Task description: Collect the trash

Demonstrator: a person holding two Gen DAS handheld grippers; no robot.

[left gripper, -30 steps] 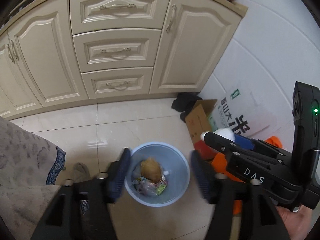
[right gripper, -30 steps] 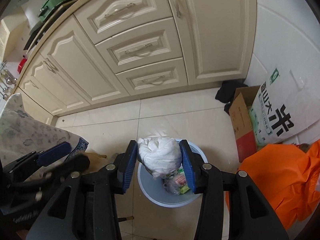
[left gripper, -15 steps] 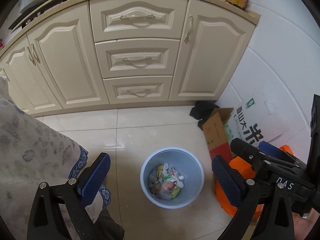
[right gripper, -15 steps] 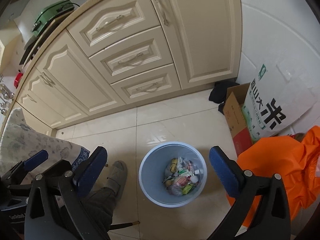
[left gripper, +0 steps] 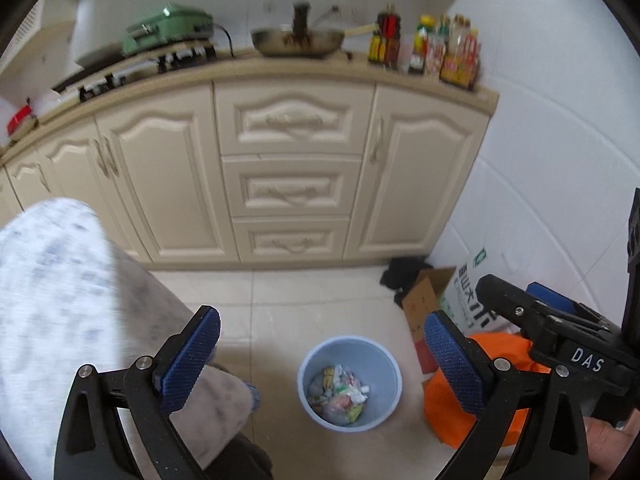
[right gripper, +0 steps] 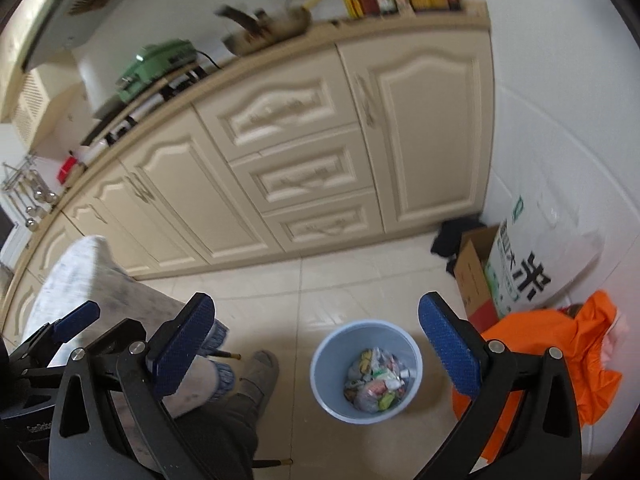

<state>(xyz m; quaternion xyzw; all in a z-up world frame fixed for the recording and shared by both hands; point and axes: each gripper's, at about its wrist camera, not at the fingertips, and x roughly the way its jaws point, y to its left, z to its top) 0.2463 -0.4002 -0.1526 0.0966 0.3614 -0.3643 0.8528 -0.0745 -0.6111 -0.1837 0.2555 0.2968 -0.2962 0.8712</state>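
A light blue trash bin (left gripper: 349, 382) stands on the tiled floor, holding mixed wrappers and crumpled trash (left gripper: 340, 394). It also shows in the right wrist view (right gripper: 366, 372) with the trash (right gripper: 376, 380) inside. My left gripper (left gripper: 320, 360) is open and empty, high above the bin. My right gripper (right gripper: 316, 348) is open and empty, also high above the bin. The right gripper's body shows at the right of the left wrist view (left gripper: 560, 340).
Cream kitchen cabinets (left gripper: 288, 184) run behind the bin, with a pan (left gripper: 298, 42) and bottles (left gripper: 440, 52) on the counter. A cardboard box (right gripper: 474, 272), a white printed bag (right gripper: 532, 256) and an orange bag (right gripper: 560, 360) sit right of the bin. A cloth-covered table edge (left gripper: 60, 300) and the person's foot (right gripper: 260, 372) are at left.
Both grippers opened and dropped their trash into the bin: the right held a white wad, the left a brownish piece. Both have since risen well above the bin.
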